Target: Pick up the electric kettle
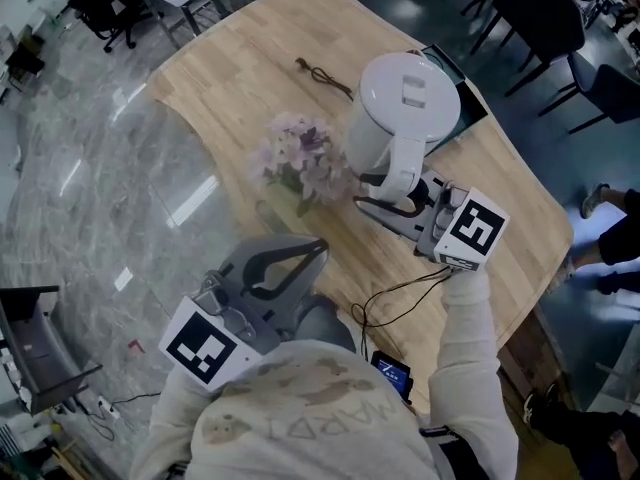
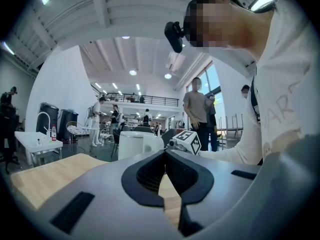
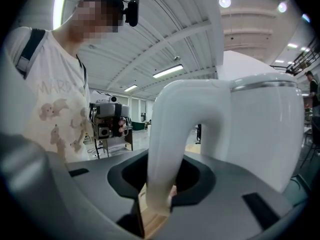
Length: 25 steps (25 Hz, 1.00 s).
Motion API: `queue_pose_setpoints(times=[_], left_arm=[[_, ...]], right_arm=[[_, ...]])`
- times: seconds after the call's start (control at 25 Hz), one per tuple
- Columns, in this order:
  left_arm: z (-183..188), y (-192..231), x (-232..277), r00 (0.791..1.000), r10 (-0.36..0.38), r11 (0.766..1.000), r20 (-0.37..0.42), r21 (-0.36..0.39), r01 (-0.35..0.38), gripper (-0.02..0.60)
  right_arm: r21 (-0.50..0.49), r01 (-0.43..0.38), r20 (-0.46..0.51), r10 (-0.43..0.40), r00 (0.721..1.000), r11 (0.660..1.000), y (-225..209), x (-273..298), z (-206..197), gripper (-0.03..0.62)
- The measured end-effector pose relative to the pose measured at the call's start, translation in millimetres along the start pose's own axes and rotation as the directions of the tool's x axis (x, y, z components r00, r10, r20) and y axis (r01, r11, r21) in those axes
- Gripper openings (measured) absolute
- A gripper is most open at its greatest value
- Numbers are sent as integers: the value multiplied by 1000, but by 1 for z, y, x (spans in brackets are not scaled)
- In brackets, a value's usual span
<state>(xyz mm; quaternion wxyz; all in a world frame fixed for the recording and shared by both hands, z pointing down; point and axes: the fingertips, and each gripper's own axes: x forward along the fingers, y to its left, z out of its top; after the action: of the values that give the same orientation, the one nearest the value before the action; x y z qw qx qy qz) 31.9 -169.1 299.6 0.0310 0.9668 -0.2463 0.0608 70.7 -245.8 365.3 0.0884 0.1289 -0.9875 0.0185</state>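
Observation:
The white electric kettle [image 1: 405, 108] stands high over the wooden table [image 1: 250, 58], its lid facing me. My right gripper [image 1: 388, 196] is shut on the kettle's curved handle [image 3: 167, 134], which fills the gap between the jaws in the right gripper view; the kettle body [image 3: 265, 129] rises to the right of it. My left gripper [image 1: 318, 248] is near the table's front edge, shut, with nothing in it. In the left gripper view its tips [image 2: 165, 154] meet, and the kettle [image 2: 135, 144] shows beyond them.
A bunch of pale purple flowers [image 1: 298, 158] stands just left of the kettle. A black cord [image 1: 322, 73] lies further back. A dark teal object [image 1: 462, 93] sits behind the kettle. Chairs [image 1: 540, 13] stand beyond the table's right edge. Several people [image 2: 197, 109] stand in the hall.

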Motion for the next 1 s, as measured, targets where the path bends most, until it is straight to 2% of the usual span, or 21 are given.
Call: queue_pose_setpoints(times=[0.44, 1.0], left_arm=[[16, -41, -51, 994, -58, 998, 93, 27, 55, 11], [26, -107, -137, 979, -135, 990, 154, 70, 125, 11]], right_arm=[[-36, 126, 37, -124, 992, 991, 102, -18, 53, 113], [9, 276, 65, -276, 959, 961, 243, -12, 80, 114]])
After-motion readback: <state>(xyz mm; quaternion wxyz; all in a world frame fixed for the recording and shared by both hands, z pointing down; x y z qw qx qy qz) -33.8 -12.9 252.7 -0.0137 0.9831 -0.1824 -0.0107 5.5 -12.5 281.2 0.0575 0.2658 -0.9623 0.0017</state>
